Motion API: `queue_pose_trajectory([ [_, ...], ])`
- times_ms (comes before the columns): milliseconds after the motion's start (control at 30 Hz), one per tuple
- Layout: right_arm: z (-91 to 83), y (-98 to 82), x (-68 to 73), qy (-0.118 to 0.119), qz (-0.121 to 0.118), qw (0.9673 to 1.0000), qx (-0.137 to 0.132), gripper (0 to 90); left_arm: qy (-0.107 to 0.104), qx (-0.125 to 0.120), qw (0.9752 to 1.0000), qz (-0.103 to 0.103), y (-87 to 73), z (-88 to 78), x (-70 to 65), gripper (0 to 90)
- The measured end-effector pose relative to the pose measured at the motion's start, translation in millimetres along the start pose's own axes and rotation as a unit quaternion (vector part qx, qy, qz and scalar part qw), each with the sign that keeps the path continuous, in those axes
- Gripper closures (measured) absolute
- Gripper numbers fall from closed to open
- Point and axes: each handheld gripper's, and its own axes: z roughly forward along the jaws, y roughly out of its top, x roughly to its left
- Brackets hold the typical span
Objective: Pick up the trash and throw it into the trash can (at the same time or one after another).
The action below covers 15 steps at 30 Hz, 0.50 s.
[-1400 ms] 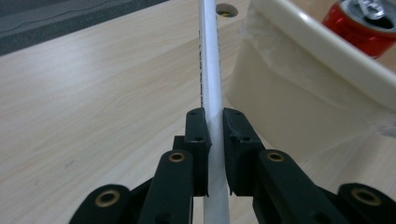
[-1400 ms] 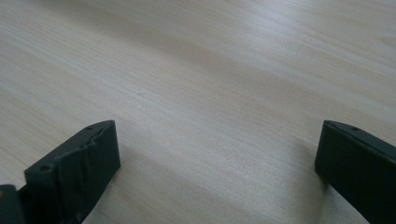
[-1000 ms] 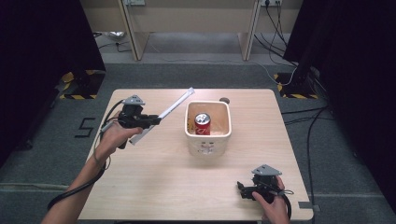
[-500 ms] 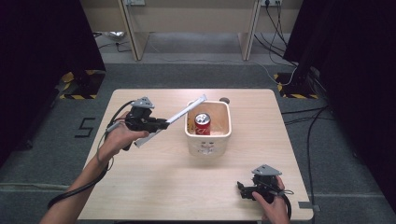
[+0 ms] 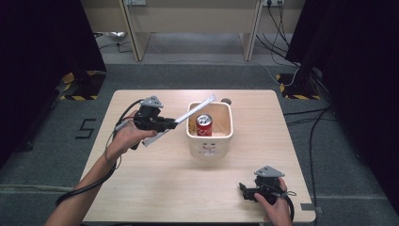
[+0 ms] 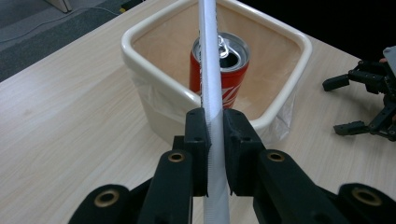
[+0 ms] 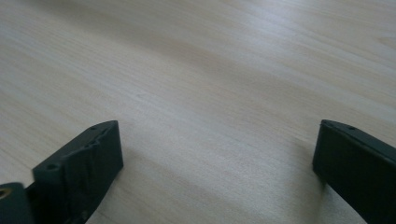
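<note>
On the worktop (image 5: 141, 188), high view: left gripper (image 5: 171, 123) angles a white strip (image 5: 193, 110) over the bin (image 5: 209, 136), apparently to drop it beside the can (image 5: 203, 125). Left gripper view: fingers (image 6: 196, 135) clenched on strip (image 6: 208, 70). Right gripper view: fingers (image 7: 88, 158) released, parked aside, having just narrowed slightly, nothing between.

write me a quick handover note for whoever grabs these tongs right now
Left tongs: shut on the white stick, held over the near rim of the cream bin.
Right tongs: open, nothing between them; they have just been closing a little, low over the table at its near right corner.
Bin: red can standing upright inside.
Done: stick picked up and brought to the bin.
Left: probably lower the stick in and release.
</note>
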Motion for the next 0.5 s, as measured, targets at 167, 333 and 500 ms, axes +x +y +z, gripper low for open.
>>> queue_pose_trajectory([
  [167, -8.9, 4.2, -1.5, 0.005, 0.006, 0.9997, -0.025, 16.5, -0.006, -0.005, 1.0, 0.003, 5.4, 5.4, -3.9, 80.0],
  [333, -24.4, 25.2, -0.6, 0.035, 0.016, 0.9975, -0.059, 15.3, -0.008, -0.007, 0.9999, 0.006, 10.4, 8.1, -6.5, 80.0],
  [500, -37.8, 58.7, 2.5, 0.051, 0.005, 0.9938, -0.099, 15.3, -0.008, -0.01, 0.9998, 0.012, 17.7, 8.0, -9.9, 80.0],
])
